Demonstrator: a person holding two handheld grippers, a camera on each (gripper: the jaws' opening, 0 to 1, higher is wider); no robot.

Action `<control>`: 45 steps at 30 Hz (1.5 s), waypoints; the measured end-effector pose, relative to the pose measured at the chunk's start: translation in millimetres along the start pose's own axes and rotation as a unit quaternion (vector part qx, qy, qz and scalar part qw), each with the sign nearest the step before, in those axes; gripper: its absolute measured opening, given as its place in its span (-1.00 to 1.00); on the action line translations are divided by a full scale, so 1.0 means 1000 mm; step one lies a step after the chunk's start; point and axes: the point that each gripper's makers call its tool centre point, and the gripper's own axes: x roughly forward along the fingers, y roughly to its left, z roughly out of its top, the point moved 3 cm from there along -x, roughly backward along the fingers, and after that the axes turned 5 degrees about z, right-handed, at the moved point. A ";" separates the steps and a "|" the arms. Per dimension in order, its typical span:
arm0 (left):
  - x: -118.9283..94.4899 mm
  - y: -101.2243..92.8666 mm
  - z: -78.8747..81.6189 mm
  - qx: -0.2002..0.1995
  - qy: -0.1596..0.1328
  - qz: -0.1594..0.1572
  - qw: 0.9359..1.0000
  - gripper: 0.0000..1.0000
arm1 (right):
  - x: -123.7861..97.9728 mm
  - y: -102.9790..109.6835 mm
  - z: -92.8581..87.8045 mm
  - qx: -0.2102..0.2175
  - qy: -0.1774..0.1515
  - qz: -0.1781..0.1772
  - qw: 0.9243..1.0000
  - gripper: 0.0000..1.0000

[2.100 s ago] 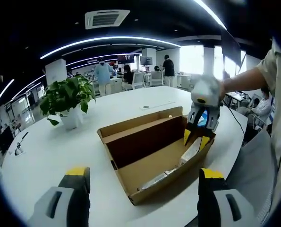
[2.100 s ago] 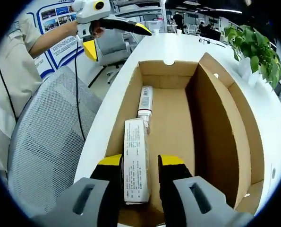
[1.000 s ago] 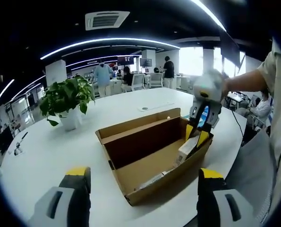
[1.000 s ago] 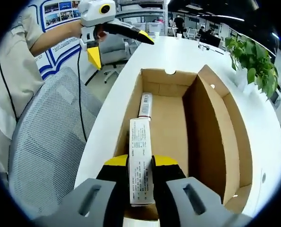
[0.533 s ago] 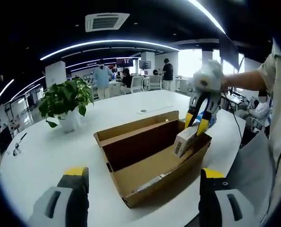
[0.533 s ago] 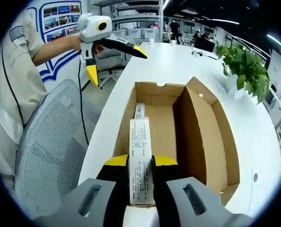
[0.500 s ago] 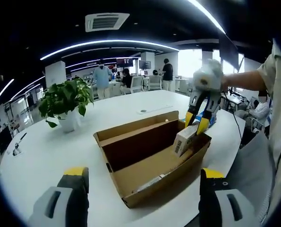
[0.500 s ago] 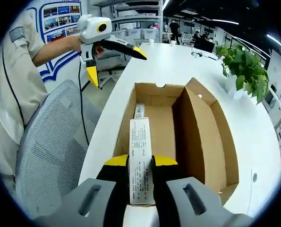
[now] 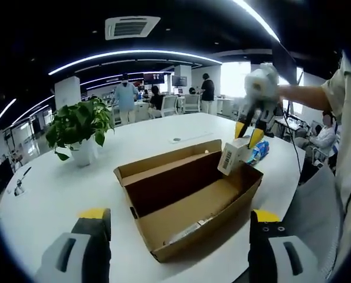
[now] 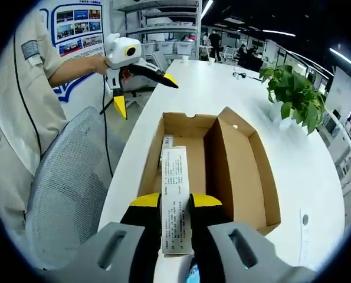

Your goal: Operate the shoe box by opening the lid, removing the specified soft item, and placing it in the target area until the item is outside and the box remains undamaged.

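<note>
The shoe box (image 9: pixel 187 203) sits open on a white table (image 9: pixel 57 183), its lid standing up along one long side, and we see it as plain brown cardboard with no print we can read. The room around it is a wide office with curved ceiling light strips, desks and a few people standing at the far end; a potted plant (image 9: pixel 81 127) in a white pot stands on the table well apart from the box. In the right gripper view, the right gripper (image 10: pixel 176 203) is clenched on a slim white carton (image 10: pixel 175 203), held lengthwise between the yellow-tipped jaws above the near end of the box (image 10: pixel 213 171); the carton carries fine black print too small for us to read. The left gripper view shows the same carton (image 9: pixel 233 155) from the side, lifted clear above the box rim, with a barcode on its end face. A second flat packet (image 10: pixel 165 152) lies on the box floor by the wall. The left gripper (image 9: pixel 178 239) hangs with its jaws spread wide and nothing between them, near the box. The right gripper view also shows a grey mesh chair (image 10: pixel 69 194) beside the table, a person's sleeve, and blue wall posters we cannot read.
</note>
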 end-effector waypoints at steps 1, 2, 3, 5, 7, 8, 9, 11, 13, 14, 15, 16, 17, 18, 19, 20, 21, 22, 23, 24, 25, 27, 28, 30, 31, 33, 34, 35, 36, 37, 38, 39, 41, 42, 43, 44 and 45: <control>0.001 -0.001 0.001 0.003 0.001 -0.001 1.000 1.00 | -0.003 0.000 -0.001 0.000 0.000 -0.002 1.000 -0.69; 0.001 -0.002 0.002 0.003 0.001 -0.001 1.000 1.00 | -0.006 -0.001 -0.001 0.000 -0.001 -0.004 1.000 -0.69; 0.002 -0.002 0.003 0.003 0.001 -0.003 1.000 1.00 | -0.008 -0.002 -0.002 0.000 -0.002 -0.006 1.000 -0.69; 0.004 -0.003 0.003 0.004 0.000 -0.004 1.000 1.00 | -0.016 -0.004 -0.004 0.000 -0.003 -0.012 1.000 -0.69; 0.006 -0.003 0.002 0.006 0.000 -0.008 1.000 1.00 | -0.024 -0.006 -0.008 0.001 -0.003 -0.017 1.000 -0.69; 0.007 -0.003 0.002 0.007 0.000 -0.009 1.000 1.00 | -0.029 -0.006 -0.011 0.000 -0.001 -0.021 1.000 -0.69; 0.007 -0.004 0.002 0.007 0.000 -0.011 1.000 1.00 | -0.032 -0.007 -0.013 0.000 0.000 -0.023 1.000 -0.69; 0.008 -0.005 0.002 0.008 0.001 -0.012 1.000 1.00 | -0.040 -0.008 -0.018 -0.005 0.002 -0.028 1.000 -0.69; 0.010 -0.004 0.000 0.009 0.002 -0.014 1.000 1.00 | -0.047 -0.011 -0.023 -0.009 0.003 -0.035 0.999 -0.69; 0.010 -0.005 0.000 0.009 0.003 -0.015 1.000 1.00 | -0.051 -0.012 -0.025 -0.008 0.002 -0.038 0.999 -0.69; 0.011 -0.004 -0.001 0.009 0.003 -0.016 1.000 1.00 | -0.054 -0.014 -0.026 -0.004 0.000 -0.042 0.999 -0.69; 0.012 -0.004 -0.002 0.009 0.005 -0.017 1.000 1.00 | -0.059 -0.015 -0.028 -0.002 -0.002 -0.045 0.999 -0.69; 0.012 -0.004 -0.002 0.009 0.005 -0.018 1.000 1.00 | -0.060 -0.016 -0.029 -0.002 -0.002 -0.046 0.999 -0.69; 0.012 -0.005 -0.002 0.010 0.007 -0.021 1.000 1.00 | -0.066 -0.017 -0.032 -0.003 -0.004 -0.051 0.999 -0.69; 0.013 -0.005 -0.002 0.010 0.006 -0.021 1.000 1.00 | -0.069 -0.018 -0.034 -0.005 -0.003 -0.053 0.999 -0.69; 0.013 -0.005 -0.002 0.010 0.007 -0.022 1.000 1.00 | -0.071 -0.019 -0.035 -0.005 -0.002 -0.055 0.998 -0.69; 0.014 -0.004 -0.002 0.010 0.007 -0.022 1.000 1.00 | -0.074 -0.021 -0.038 -0.004 -0.001 -0.058 0.998 -0.69; 0.014 -0.003 -0.002 0.010 0.006 -0.022 1.000 1.00 | -0.077 -0.022 -0.040 -0.003 -0.001 -0.060 0.998 -0.69; 0.015 -0.003 -0.002 0.009 0.006 -0.022 1.000 1.00 | -0.079 -0.023 -0.041 -0.002 0.000 -0.062 0.998 -0.69; 0.015 -0.003 -0.002 0.010 0.007 -0.023 1.000 1.00 | -0.081 -0.024 -0.043 -0.002 0.000 -0.064 0.998 -0.69; 0.016 -0.003 -0.002 0.010 0.007 -0.023 1.000 1.00 | -0.084 -0.026 -0.045 -0.002 0.000 -0.067 0.998 -0.69; 0.017 -0.002 -0.003 0.011 0.007 -0.025 1.000 1.00 | -0.088 -0.028 -0.048 0.002 0.001 -0.070 0.998 -0.69; 0.017 -0.003 -0.002 0.012 0.007 -0.026 1.000 1.00 | -0.090 -0.029 -0.049 0.002 0.002 -0.072 0.997 -0.69; 0.017 -0.003 -0.002 0.013 0.008 -0.028 0.999 1.00 | -0.095 -0.031 -0.055 0.003 0.005 -0.075 0.997 -0.69; 0.017 -0.003 -0.003 0.015 0.009 -0.028 0.999 1.00 | -0.098 -0.031 -0.058 0.003 0.009 -0.076 0.997 -0.69; 0.017 -0.003 -0.002 0.016 0.010 -0.029 0.999 1.00 | -0.101 -0.034 -0.064 0.000 0.014 -0.080 0.997 -0.69; 0.016 -0.004 -0.001 0.016 0.010 -0.029 0.999 1.00 | -0.104 -0.036 -0.067 0.002 0.017 -0.081 0.997 -0.69; 0.016 -0.004 -0.001 0.016 0.011 -0.029 0.999 1.00 | -0.105 -0.036 -0.068 0.003 0.017 -0.082 0.996 -0.69; 0.016 -0.006 0.000 0.016 0.011 -0.030 0.999 1.00 | -0.109 -0.038 -0.073 0.003 0.020 -0.084 0.996 -0.69; 0.015 -0.007 0.000 0.016 0.011 -0.032 0.999 1.00 | -0.111 -0.039 -0.075 0.002 0.022 -0.086 0.996 -0.69; 0.015 -0.008 0.001 0.017 0.012 -0.032 0.999 1.00 | -0.114 -0.041 -0.080 0.001 0.026 -0.088 0.996 -0.69; 0.015 -0.008 0.001 0.017 0.012 -0.032 0.999 1.00 | -0.115 -0.043 -0.083 0.001 0.030 -0.089 0.996 -0.69; 0.015 -0.009 0.002 0.017 0.013 -0.032 0.999 1.00 | -0.119 -0.047 -0.091 0.002 0.037 -0.093 0.995 -0.69; 0.015 -0.010 0.002 0.017 0.014 -0.032 0.999 1.00 | -0.122 -0.048 -0.095 0.003 0.041 -0.095 0.995 -0.69; 0.015 -0.010 0.002 0.017 0.014 -0.033 0.999 1.00 | -0.123 -0.050 -0.098 0.005 0.042 -0.096 0.994 -0.69; 0.015 -0.011 0.002 0.017 0.015 -0.033 0.999 1.00 | -0.125 -0.051 -0.101 0.006 0.044 -0.097 0.994 -0.69; 0.015 -0.010 0.000 0.017 0.016 -0.033 0.999 1.00 | -0.125 -0.051 -0.102 0.006 0.045 -0.098 0.994 -0.69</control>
